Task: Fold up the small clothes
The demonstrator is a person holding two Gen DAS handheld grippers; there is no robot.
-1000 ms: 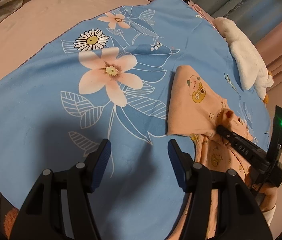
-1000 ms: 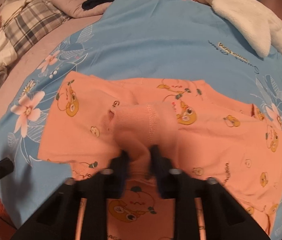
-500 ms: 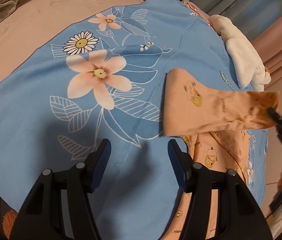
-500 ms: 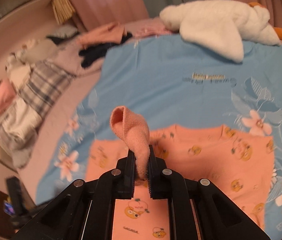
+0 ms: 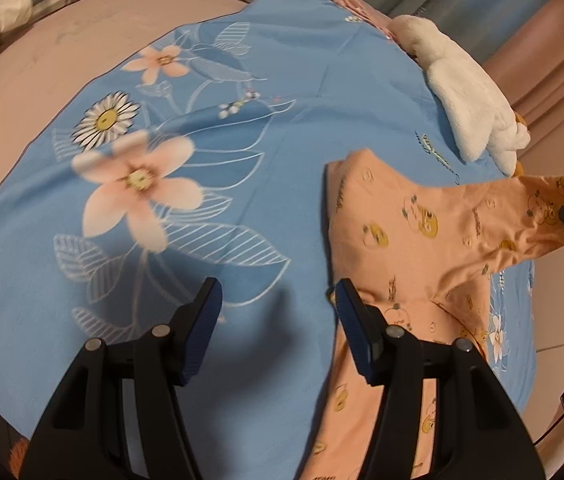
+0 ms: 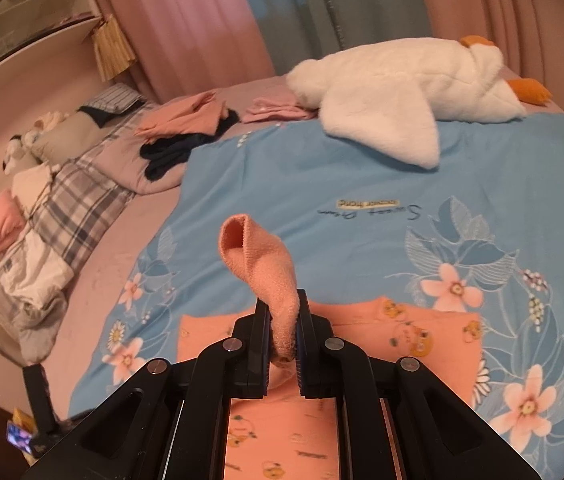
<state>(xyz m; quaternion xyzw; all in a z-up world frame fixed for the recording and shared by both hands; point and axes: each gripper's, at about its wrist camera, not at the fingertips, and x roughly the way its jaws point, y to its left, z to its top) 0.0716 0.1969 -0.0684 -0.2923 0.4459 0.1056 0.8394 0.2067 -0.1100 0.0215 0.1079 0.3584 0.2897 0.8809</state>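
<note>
White plush goose (image 6: pixel 402 92) lies at far edge of blue floral sheet (image 5: pixel 241 100). Your right gripper (image 6: pixel 284 340) pinches cuff of peach garment (image 5: pixel 402 232), lifted above sheet. Your left gripper (image 5: pixel 277 316) hovers wide apart, garment just beside its right finger.

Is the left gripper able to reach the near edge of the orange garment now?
Probably yes. The left gripper is open and holds nothing, and the orange garment lies just beside its right finger, with nothing between them.
</note>
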